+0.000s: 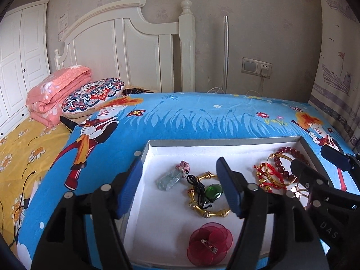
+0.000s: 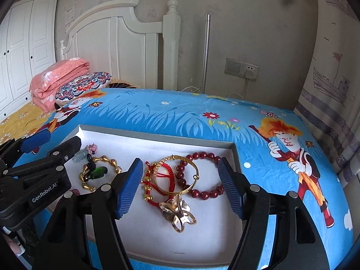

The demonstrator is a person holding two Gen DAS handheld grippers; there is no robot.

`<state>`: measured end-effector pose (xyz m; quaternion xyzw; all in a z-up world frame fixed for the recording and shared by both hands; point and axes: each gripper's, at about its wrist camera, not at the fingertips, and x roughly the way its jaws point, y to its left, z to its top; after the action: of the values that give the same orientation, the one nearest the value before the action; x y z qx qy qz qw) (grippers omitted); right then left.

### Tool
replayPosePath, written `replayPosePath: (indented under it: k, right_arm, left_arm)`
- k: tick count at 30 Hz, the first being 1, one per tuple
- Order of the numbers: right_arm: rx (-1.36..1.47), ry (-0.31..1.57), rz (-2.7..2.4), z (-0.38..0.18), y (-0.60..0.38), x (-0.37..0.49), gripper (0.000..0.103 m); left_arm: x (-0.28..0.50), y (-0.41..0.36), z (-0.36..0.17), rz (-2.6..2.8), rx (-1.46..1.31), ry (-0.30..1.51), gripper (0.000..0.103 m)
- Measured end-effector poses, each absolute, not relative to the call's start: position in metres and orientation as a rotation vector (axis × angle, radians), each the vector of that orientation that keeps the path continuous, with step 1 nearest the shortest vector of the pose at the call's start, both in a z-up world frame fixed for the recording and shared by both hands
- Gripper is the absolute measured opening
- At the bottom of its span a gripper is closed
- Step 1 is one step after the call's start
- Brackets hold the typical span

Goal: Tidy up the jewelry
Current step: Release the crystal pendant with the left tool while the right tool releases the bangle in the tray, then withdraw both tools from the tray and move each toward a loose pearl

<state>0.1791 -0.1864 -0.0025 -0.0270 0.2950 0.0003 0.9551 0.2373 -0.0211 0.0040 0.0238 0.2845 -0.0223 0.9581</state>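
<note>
Blue cartoon bedspread [image 1: 202,121] fills both my views, with one shallow white box [image 1: 202,142] on it. My left gripper [image 1: 180,186] stands wide over it, nothing between the pads; my right gripper [image 2: 181,186] is wide too, empty, above the pile. I count one gold bamboo bangle [image 1: 198,207], one green pendant [image 1: 213,191], one jade charm [image 1: 167,180], one red flower brooch [image 1: 209,243], one dark-red bead bracelet [image 2: 202,157], one gold bangle [image 2: 180,175], one gold flower clip [image 2: 177,211]. Red cord bracelets [image 2: 155,180] tangle; I cannot count them.

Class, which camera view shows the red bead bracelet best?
The right wrist view: the bead bracelet lies almost whole, a gold bangle crossing it. In the left wrist view the right tool hides part.
</note>
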Motion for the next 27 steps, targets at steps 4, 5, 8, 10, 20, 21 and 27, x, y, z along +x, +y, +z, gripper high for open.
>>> replayPosePath:
  k: [4,5,8,10,20,21,27]
  right_arm:
    - [-0.052,0.587,0.039,0.001,-0.189,0.14,0.071]
    - [-0.053,0.586,0.05,0.0,-0.19,0.129,0.071]
    - [-0.048,0.575,0.065,-0.005,-0.192,0.098,0.071]
    - [-0.044,0.575,0.073,-0.011,-0.193,0.083,0.072]
    - [-0.048,0.543,0.072,-0.041,-0.178,0.046,0.072]
    - [-0.048,0.544,0.074,-0.043,-0.177,0.047,0.072]
    - [-0.086,0.584,0.089,-0.062,-0.165,0.052,0.065]
  left_arm:
    - [0.198,-0.013,0.014,-0.023,0.057,0.514,0.092]
    - [0.187,-0.012,0.016,-0.018,0.058,0.502,0.093]
    - [0.154,-0.005,0.015,-0.018,0.059,0.474,0.097]
    - [0.135,-0.003,0.011,-0.013,0.071,0.464,0.098]
    - [0.086,0.005,-0.035,-0.011,0.073,0.52,0.098]
    - [0.086,0.007,-0.039,-0.006,0.066,0.532,0.098]
    - [0.092,0.021,-0.047,0.017,0.03,0.554,0.098]
